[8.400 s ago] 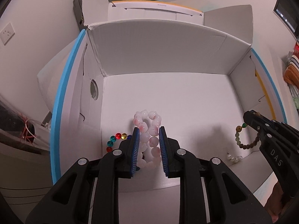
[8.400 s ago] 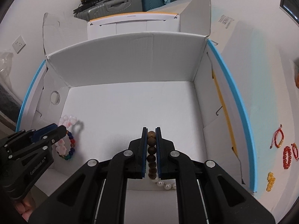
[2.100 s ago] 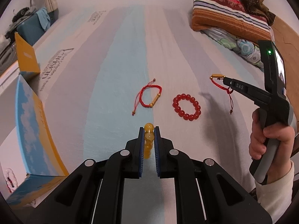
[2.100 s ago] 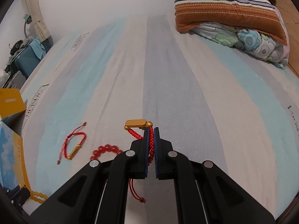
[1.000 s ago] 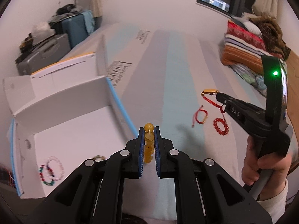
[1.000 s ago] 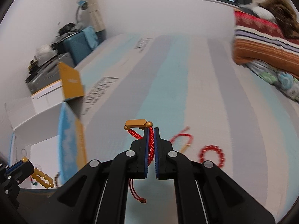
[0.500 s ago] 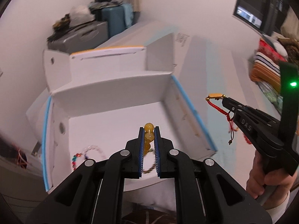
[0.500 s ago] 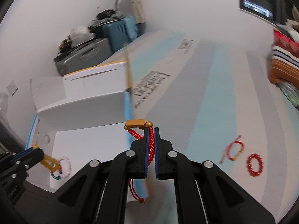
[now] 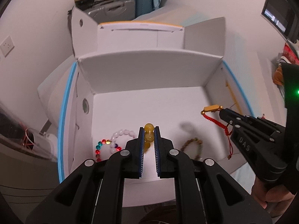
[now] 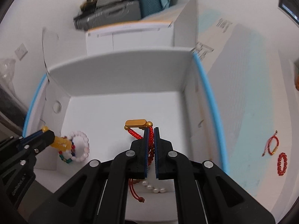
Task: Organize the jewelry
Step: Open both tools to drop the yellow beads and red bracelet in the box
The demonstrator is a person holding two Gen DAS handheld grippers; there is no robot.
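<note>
I hold both tools tilted steeply down over the open white box (image 9: 149, 78), the left one above its near left part and the right one above its near right part. My right hand (image 9: 269, 196) shows at the lower right edge of the left view, wrapped round the handle.

My left tool (image 9: 149, 132) is almost closed, its blue pads pinching a yellow bead bracelet (image 9: 149, 130); the top bead stands out above the tips and the rest hangs below them, clear of the box floor.

My right tool (image 10: 151, 136) is squeezed tight on a red cord bracelet (image 10: 149, 145). Its gold bar (image 10: 136, 122) sticks out to the left of the tips, and the loose cord ends dangle under the tool.

On the box floor lie a pink bead bracelet (image 9: 119, 136) and a multicoloured bead bracelet (image 9: 99, 147) at the left, a brown bead bracelet (image 9: 194, 143) at the right, and a string of pearls (image 10: 155, 188) near the front wall.

Out on the bed (image 10: 252, 93), well apart from the box, lie another red cord bracelet (image 10: 271, 143) and a red bead bracelet (image 10: 282, 161).
</note>
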